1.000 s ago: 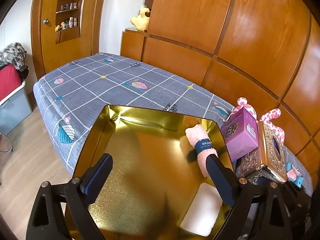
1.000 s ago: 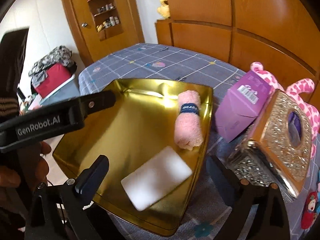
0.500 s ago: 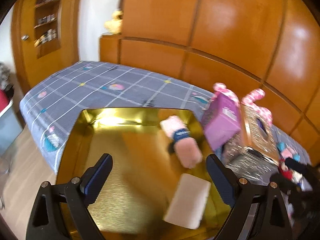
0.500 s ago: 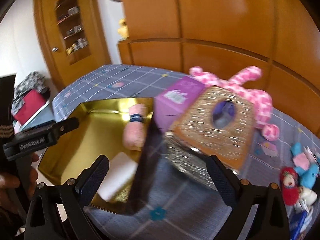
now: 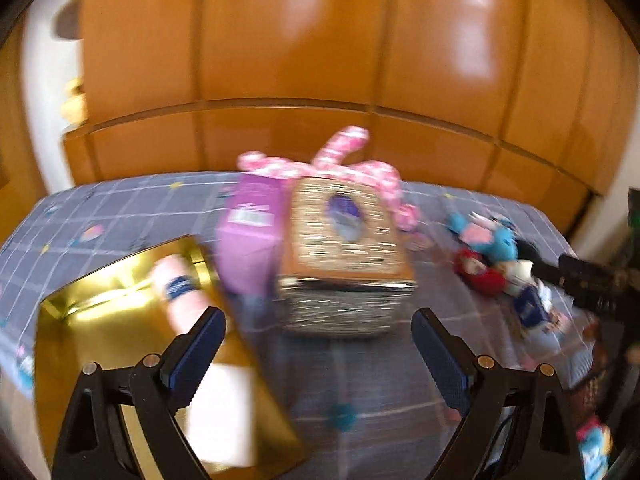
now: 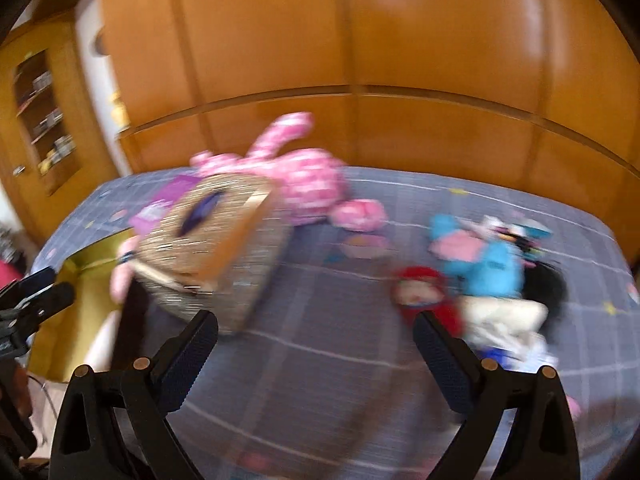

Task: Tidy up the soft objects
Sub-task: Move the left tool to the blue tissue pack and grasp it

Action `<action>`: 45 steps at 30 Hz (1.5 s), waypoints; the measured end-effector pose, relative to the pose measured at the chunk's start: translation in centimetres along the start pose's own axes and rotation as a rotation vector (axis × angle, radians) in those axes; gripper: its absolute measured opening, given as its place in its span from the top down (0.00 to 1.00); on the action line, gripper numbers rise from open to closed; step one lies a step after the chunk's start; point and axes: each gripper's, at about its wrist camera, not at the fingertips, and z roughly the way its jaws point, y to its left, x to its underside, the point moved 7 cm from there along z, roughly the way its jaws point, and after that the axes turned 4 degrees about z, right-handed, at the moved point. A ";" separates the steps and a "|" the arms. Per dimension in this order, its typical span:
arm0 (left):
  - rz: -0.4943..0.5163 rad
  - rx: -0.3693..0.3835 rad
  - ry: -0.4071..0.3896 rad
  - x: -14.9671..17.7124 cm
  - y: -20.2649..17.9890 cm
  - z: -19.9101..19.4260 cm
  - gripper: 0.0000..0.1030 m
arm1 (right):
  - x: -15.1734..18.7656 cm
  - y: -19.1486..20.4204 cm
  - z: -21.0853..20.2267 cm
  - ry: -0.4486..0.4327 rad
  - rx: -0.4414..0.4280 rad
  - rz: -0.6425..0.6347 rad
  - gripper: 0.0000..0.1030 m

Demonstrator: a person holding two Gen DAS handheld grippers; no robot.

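Both views are smeared with blur. My left tongs [image 5: 318, 344] gape wide with nothing between them, held above the bed [image 5: 360, 380]; the gold tray [image 5: 100, 320] lies to their left, carrying the rolled pink towel [image 5: 180, 292] and a white pad [image 5: 220, 416]. My right tongs [image 6: 316, 346] also stand wide and empty. The heap of small plush toys [image 6: 480, 280] lies on the bed just beyond my right finger, and the pink bunny [image 6: 304, 176] sits farther off behind the glittery box [image 6: 216, 248].
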 end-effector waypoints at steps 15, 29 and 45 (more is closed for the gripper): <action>0.250 0.452 0.225 -0.3 -21.0 8.3 0.48 | 1.7 -19.6 -5.1 -0.095 0.325 0.451 0.03; 0.301 0.492 0.400 1.5 -30.8 15.4 0.68 | 3.6 -22.3 -4.2 -0.091 0.218 0.617 0.03; 0.164 0.511 0.263 -1.3 -23.4 11.3 0.75 | 2.8 -19.6 0.5 0.180 0.285 0.388 0.23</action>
